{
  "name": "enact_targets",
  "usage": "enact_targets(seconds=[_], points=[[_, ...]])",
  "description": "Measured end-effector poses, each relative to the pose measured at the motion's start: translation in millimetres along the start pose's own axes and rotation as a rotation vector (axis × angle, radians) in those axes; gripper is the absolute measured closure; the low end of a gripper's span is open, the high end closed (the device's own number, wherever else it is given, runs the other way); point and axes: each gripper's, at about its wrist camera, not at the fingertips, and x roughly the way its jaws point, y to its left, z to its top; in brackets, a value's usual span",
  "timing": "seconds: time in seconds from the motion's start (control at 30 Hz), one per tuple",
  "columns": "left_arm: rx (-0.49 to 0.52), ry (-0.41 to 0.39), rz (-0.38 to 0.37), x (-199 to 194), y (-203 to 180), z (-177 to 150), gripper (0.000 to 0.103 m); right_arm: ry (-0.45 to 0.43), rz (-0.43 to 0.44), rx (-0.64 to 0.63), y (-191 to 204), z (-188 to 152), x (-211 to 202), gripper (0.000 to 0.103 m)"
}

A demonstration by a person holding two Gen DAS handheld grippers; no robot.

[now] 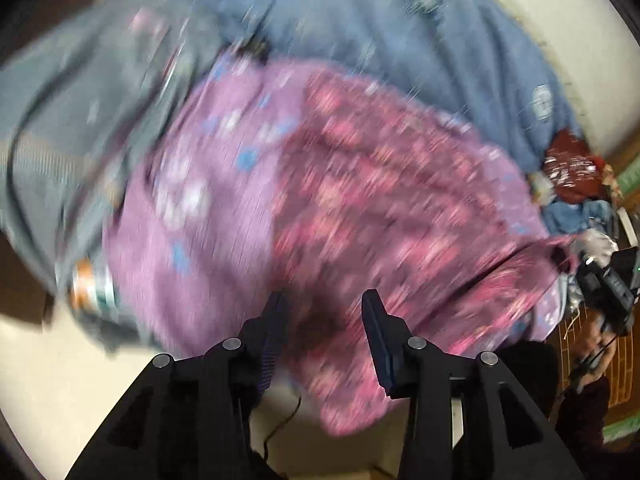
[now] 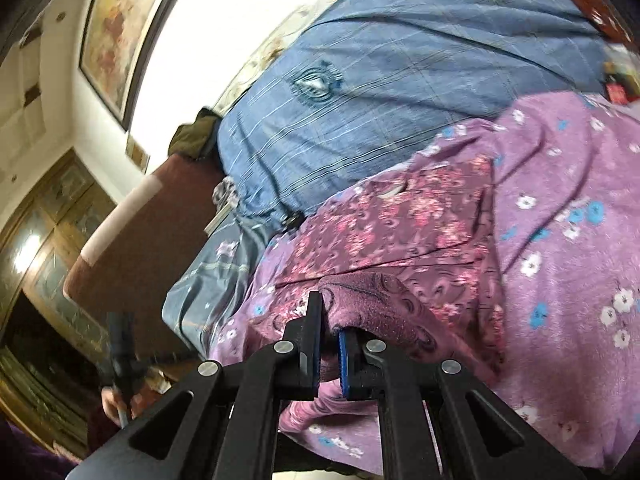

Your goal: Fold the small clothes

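Your right gripper (image 2: 329,322) shows its grip only in its own view; the jaws are pinched tight on a bunched fold of the dark maroon garment with the pink flower print (image 2: 404,224), which lies on the lilac fleece blanket dotted with white and blue flowers (image 2: 560,208); the left-wrist view shows the same garment (image 1: 384,208) spread wide across that blanket (image 1: 208,184), and there your left gripper (image 1: 324,312) hangs just over its near edge with the jaws spread apart and nothing between them; in that view your right gripper (image 1: 600,280) sits at the far right, at the garment's corner, too small and dark to read; the right-wrist view catches your left gripper (image 2: 122,344) low at the left, blurred, with a hand under it; the left-wrist view is heavily smeared, so the print, the grey-blue cloth at the left (image 1: 80,120) and an orange and teal object beside the blanket (image 1: 92,288) are hard to make out; whether the left fingertips touch the cloth cannot be told; the bed carries a blue quilt with pale stripes and round emblems (image 2: 400,80) behind the blanket; a heap of red and blue clothes (image 1: 576,176) lies at the far right; a framed floral painting (image 2: 120,24) hangs on the white wall, and a brown headboard (image 2: 152,232) stands beside a gilt-framed wardrobe (image 2: 52,216).
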Motion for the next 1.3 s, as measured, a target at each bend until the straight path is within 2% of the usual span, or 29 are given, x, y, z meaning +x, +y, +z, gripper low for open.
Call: enact_targets(seconds=[0.17,0.27,0.37,0.43,0.5,0.63,0.73,0.93,1.0,1.07,1.1,1.27,1.3], points=[[-0.162,0.191,-0.048,53.7,8.8,-51.4,0.062,-0.002,-0.021,0.019,-22.9,-1.9,9.2,0.097],[-0.218,0.242,-0.048,78.8,11.1,-64.6,0.054,-0.018,-0.034,0.018,-36.4,-7.1,20.1,0.097],[-0.304,0.234,-0.058,98.0,19.7,-70.0,0.053,-0.008,-0.063,0.06,-56.6,-13.2,27.9,0.097],[-0.361,0.218,-0.134,102.8,23.1,-71.7,0.053,0.01,-0.099,0.04,-59.4,-14.9,30.5,0.097],[-0.413,0.169,-0.213,101.2,24.0,-71.7,0.05,0.018,-0.102,0.013,-57.2,-16.9,31.9,0.097],[-0.446,0.089,-0.281,97.3,20.6,-72.4,0.033,0.028,-0.118,-0.014,-56.2,-20.8,33.8,0.097],[-0.46,0.109,-0.322,108.5,16.7,-74.1,0.033,0.042,-0.13,-0.01,-58.2,-22.4,37.9,0.097],[-0.458,0.19,-0.269,141.3,13.4,-77.5,0.034,0.06,-0.142,-0.045,-52.6,-25.7,45.1,0.097],[-0.469,0.199,-0.248,143.9,10.9,-76.0,0.039,0.063,-0.145,-0.046,-52.7,-25.6,46.5,0.097],[-0.467,0.194,-0.239,146.6,12.9,-76.7,0.068,0.064,-0.143,-0.041,-53.2,-25.3,48.2,0.097],[-0.461,0.193,-0.245,147.3,10.6,-76.4,0.074,0.064,-0.143,-0.042,-53.0,-25.4,48.8,0.097],[-0.393,0.147,-0.253,141.2,2.0,-68.9,0.097,0.066,-0.145,-0.047,-52.5,-25.6,49.7,0.097],[-0.383,0.14,-0.257,137.4,-0.1,-70.0,0.097,0.066,-0.144,-0.045,-52.9,-25.7,49.1,0.097]])
